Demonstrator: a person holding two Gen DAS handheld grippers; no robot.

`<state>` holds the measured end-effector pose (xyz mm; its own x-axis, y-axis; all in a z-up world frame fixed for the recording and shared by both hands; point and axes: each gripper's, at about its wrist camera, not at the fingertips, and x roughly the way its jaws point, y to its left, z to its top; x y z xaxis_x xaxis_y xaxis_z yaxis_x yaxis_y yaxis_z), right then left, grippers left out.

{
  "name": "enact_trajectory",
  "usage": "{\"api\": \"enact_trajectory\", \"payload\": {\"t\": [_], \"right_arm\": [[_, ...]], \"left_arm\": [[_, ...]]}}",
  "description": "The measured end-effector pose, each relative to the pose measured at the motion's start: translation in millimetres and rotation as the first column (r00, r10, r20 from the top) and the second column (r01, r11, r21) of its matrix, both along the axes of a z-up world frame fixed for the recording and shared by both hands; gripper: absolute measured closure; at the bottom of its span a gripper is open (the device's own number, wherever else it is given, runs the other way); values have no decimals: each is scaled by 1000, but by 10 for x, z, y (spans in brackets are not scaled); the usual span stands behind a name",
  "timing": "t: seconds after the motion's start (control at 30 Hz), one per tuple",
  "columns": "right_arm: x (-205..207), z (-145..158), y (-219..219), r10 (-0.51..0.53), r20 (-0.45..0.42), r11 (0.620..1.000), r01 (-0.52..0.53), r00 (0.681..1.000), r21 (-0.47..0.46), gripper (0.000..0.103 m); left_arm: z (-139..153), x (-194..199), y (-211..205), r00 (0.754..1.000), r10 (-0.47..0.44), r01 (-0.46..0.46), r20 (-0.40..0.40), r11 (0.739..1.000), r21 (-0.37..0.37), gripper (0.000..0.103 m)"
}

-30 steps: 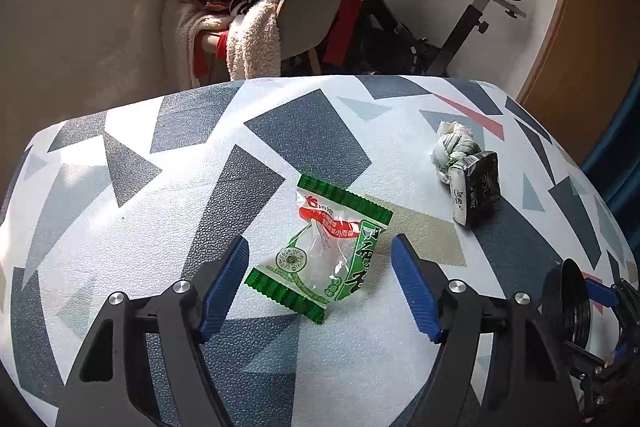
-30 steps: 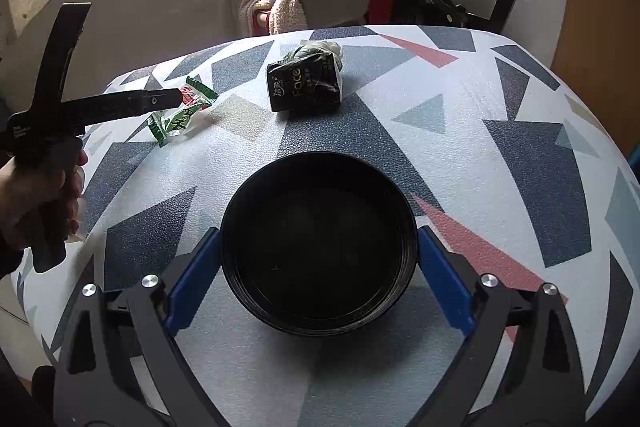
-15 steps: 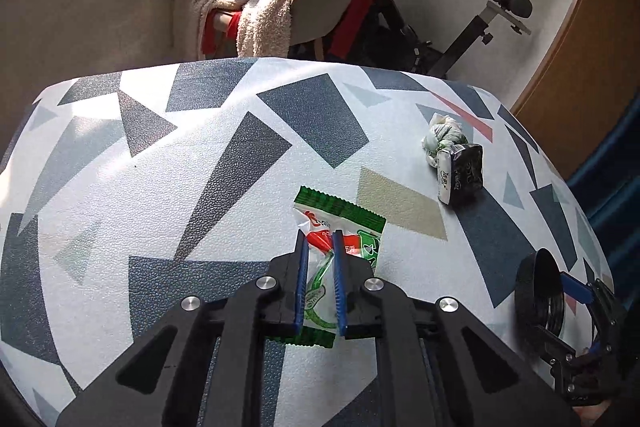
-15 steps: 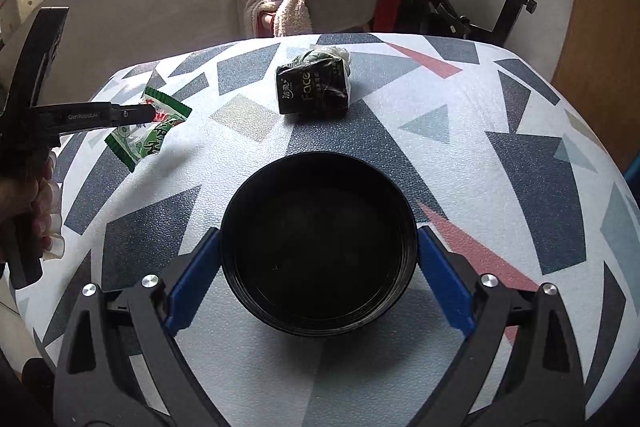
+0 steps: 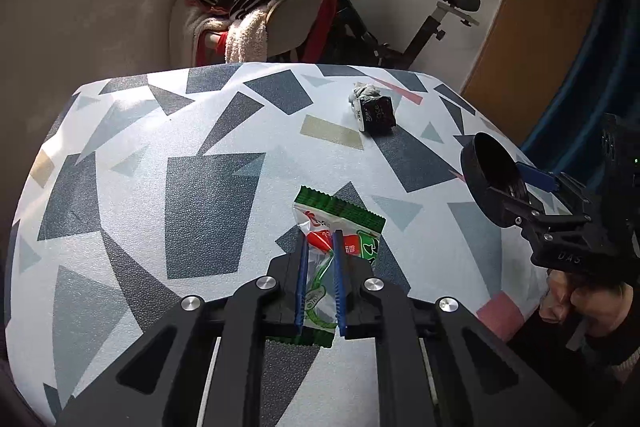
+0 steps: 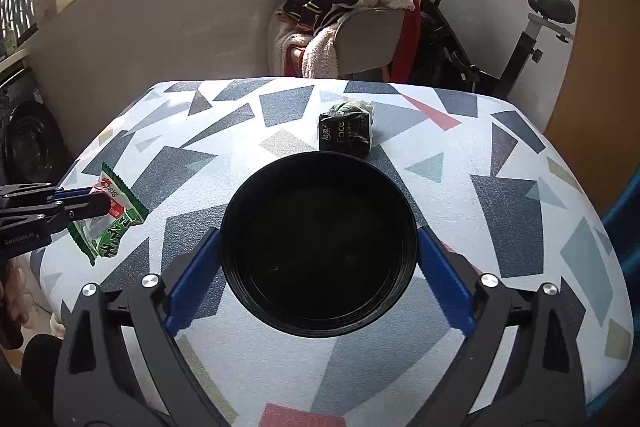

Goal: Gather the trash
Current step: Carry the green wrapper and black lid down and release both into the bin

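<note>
Lifted since earlier, green snack wrapper hangs pinched in my left gripper above table; my right gripper clamps black bowl.

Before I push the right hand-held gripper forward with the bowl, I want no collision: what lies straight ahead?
Likely the black tissue pack, just beyond the black bowl held by the right hand-held gripper; depth unclear.
</note>
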<state>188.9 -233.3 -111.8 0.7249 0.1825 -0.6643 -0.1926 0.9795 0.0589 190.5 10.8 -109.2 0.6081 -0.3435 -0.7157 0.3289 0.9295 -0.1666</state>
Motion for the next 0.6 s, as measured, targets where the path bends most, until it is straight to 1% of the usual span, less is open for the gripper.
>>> {"api": "enact_trajectory", "payload": {"t": [0.1, 0.23, 0.4, 0.6], "right_arm": [[-217, 65, 11, 8, 3, 1000, -8, 1000, 11, 10], [-495, 129, 21, 23, 14, 1000, -23, 1000, 3, 10], [-807, 187, 23, 37, 30, 999, -37, 999, -5, 10], [-1085, 219, 63, 51, 36, 999, -51, 998, 1, 10]], "left_arm": [[92, -307, -19, 999, -10, 10, 34, 1000, -2, 91], [124, -703, -57, 998, -17, 18, 56, 1000, -16, 91], [63, -1129, -64, 999, -11, 13, 48, 999, -40, 91], [-4, -1448, -37, 999, 0, 1, 36, 999, -40, 91]]}}
